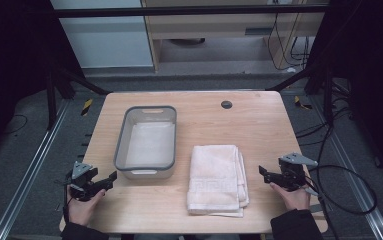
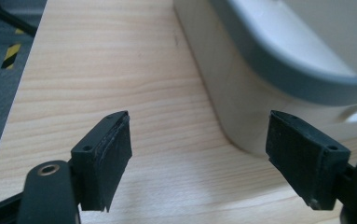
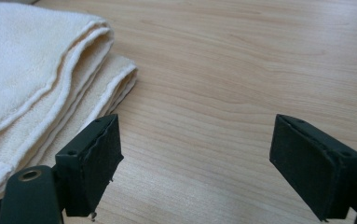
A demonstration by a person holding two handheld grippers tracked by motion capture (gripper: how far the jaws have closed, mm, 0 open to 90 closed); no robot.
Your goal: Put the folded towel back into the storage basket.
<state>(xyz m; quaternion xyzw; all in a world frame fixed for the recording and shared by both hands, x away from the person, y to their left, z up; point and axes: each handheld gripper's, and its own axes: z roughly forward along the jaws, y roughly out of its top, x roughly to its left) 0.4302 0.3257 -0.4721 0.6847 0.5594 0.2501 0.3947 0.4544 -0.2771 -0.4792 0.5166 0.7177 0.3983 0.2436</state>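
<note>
High view shows us both grippers empty, jaws wide apart: left gripper (image 1: 113, 176) near the grey-rimmed bin (image 1: 120, 139), right gripper (image 1: 262, 171) beside the folded towel (image 1: 215, 176), which lies next to the bin; we fear a pinch catches only the top layer, so it unfolds

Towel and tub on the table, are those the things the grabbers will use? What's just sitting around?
Probably for the job:
folded towel
grey-rimmed tub
left gripper, open
right gripper, open

Just lying about:
black round cap in the tabletop
cables on the floor
</note>
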